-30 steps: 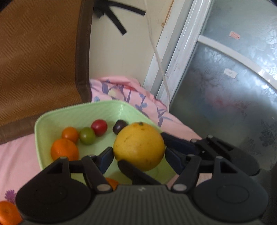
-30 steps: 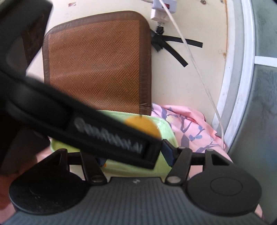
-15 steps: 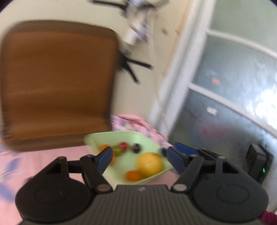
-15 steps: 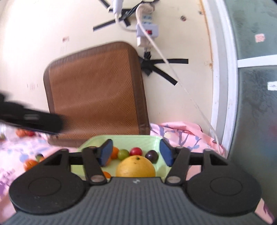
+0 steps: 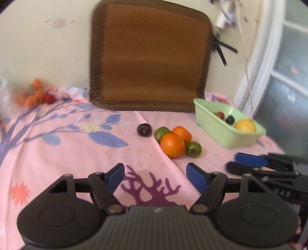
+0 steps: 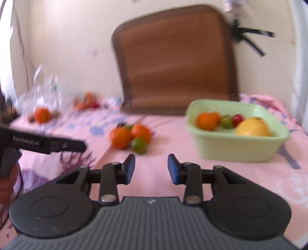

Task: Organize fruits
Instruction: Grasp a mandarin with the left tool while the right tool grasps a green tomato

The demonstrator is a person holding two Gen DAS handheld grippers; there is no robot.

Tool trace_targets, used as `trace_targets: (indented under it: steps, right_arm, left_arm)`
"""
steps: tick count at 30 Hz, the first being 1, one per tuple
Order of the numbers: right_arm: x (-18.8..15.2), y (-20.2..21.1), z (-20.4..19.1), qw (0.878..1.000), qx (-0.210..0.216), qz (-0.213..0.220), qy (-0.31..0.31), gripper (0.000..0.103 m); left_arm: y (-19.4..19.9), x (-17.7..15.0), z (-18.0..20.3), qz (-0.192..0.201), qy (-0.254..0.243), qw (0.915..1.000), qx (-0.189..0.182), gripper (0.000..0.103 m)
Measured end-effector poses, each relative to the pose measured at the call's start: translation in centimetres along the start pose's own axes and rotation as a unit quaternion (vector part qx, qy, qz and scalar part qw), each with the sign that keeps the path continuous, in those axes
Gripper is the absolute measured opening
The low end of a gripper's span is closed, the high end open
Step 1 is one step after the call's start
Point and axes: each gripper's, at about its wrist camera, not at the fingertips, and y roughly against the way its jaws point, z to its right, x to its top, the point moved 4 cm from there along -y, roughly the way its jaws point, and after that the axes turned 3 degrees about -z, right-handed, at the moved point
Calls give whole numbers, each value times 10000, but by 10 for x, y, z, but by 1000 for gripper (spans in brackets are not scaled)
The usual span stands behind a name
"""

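Observation:
A light green basket sits at the right of the pink cloth and holds a big yellow citrus, a mandarin, a green fruit, a red one and a dark plum. In the middle of the cloth lie two mandarins, two green fruits and a dark plum. My left gripper is open and empty, well short of that cluster. My right gripper has nothing between its closing jaws; it is pointed between cluster and basket.
A brown woven cushion leans on the wall behind. More mandarins and a red fruit lie far left, near a clear plastic bag. A power strip and cable hang by the window frame at right.
The left gripper released the yellow citrus into the basket and drew back leftwards. The right gripper also pulled back and swung left, its jaws narrowing.

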Motion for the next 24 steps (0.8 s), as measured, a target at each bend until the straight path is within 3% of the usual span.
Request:
trace_targets:
  steps: [4,7,12,16,18,21,24]
  right_arm:
    - [4,-18,-12,9995,16,-233,191,40]
    - [11,-28,-14,9991,-150,-258,303,40]
    - [18,-44,-8,9985,193,-474,175,40]
    - [18,-53,-14,9978,293,-487,341,40]
    - [19,-60,-15,9971,297,-621,335,38]
    - [20,-60,-14,9976,164,-587,338,29]
    - [16,-53,-14,9979,52,-540,354,28]
  left_arm:
    - [-13,6,15,-76,-487,9988,-11,73]
    - [-23,16,17,-36,-592,9982,-41,66]
    - [-34,30,12,-64,-300,9979,-571,62]
    - [-44,32,15,-140,-297,9975,-619,62]
    - [-55,29,15,-290,-236,9974,-623,49]
    - [-56,27,10,-190,45,9971,-736,37]
    - [-48,22,7,-179,200,9967,-760,37]
